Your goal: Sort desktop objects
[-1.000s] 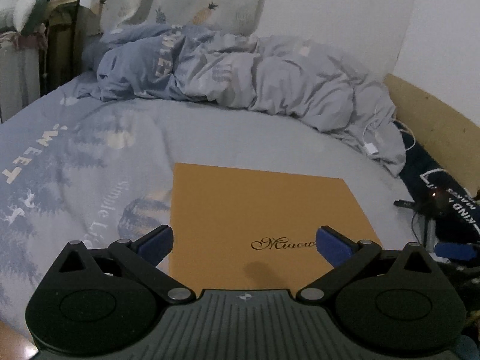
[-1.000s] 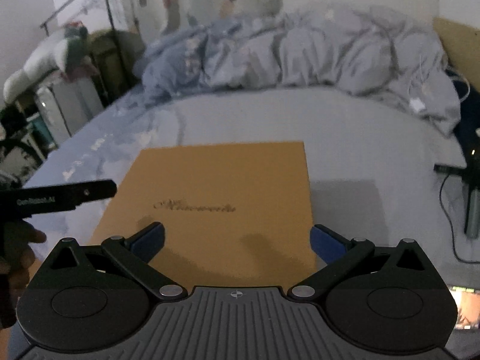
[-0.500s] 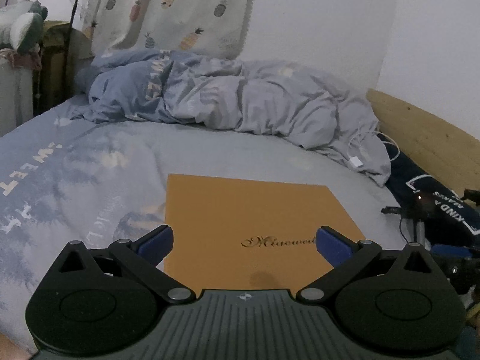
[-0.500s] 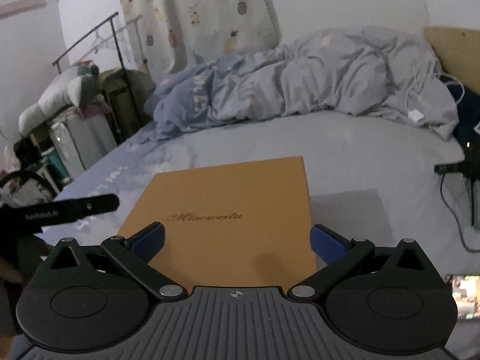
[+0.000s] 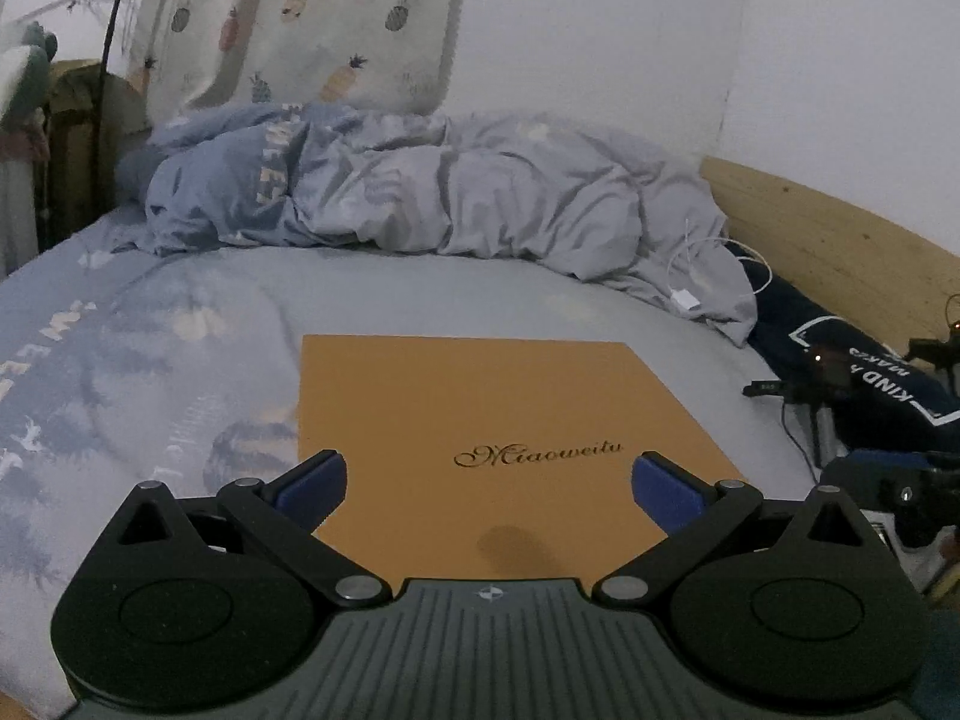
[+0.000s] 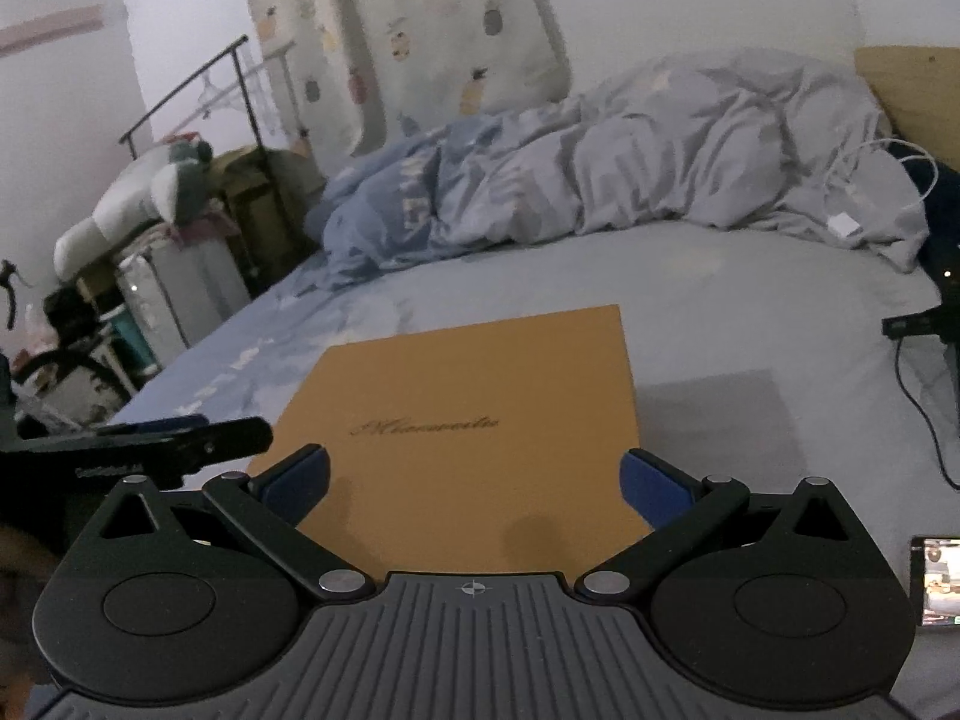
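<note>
A flat orange-brown mat [image 5: 480, 408] with the script word "Miaoweitu" lies on the grey-blue bed sheet [image 5: 150, 360]; nothing rests on it. The same mat [image 6: 480, 396] shows in the right wrist view. My left gripper [image 5: 489, 483] hovers over the mat's near edge, open, with nothing between its blue pads. My right gripper [image 6: 474, 477] is open too, above the mat's near edge and empty. Part of the left gripper [image 6: 156, 444] juts in at the left of the right wrist view.
A crumpled grey-blue duvet [image 5: 432, 192] fills the back of the bed, with a white charger cable [image 5: 690, 294] on it. A dark pillow [image 5: 852, 372] and black cables lie at the right by the wooden headboard [image 5: 840, 252]. A lit phone screen [image 6: 936, 579] sits at the right.
Both grippers have tilted upward, so more wall and curtain show and the mat sits lower in each view. Both stay open and empty.
</note>
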Tool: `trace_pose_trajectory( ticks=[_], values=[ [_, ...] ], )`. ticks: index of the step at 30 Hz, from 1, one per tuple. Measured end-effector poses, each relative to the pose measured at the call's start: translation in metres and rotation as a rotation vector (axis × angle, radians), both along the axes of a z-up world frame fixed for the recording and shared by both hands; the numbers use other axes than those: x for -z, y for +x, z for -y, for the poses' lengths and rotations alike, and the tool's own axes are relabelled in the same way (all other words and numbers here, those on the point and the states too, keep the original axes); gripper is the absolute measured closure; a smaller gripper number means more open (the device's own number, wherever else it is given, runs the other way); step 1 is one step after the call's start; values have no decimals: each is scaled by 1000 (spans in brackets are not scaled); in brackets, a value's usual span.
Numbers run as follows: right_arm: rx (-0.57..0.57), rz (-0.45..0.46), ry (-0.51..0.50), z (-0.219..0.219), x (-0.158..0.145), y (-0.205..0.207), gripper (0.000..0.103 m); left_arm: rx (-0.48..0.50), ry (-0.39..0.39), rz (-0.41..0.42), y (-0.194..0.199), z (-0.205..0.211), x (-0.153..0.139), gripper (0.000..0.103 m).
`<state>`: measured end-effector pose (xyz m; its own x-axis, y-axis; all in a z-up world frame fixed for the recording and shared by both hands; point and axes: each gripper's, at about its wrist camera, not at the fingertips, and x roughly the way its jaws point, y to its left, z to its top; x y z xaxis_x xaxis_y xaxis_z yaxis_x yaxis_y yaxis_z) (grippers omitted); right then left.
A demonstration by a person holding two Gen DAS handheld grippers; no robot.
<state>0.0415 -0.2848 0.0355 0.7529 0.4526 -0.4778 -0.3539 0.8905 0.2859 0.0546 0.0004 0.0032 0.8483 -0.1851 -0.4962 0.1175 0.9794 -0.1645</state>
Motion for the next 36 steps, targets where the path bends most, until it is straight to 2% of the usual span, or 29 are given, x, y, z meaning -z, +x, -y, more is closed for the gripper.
trace_pose_trajectory(
  ticks=[12,19,28,36],
  values=[
    [12,0,-30,-8,7,-5,0,-27,87,29,-10,6,-1,0],
    [8,9,-43,-11,4,-12,0,-21,116,-14,-10,11,2,0],
    [22,-3,-36,-10,5,-13,0,-50,138,-22,-10,12,2,0],
    [29,-14,-31,-11,6,-13,0,-12,133,-28,-9,13,4,0]
  ],
)
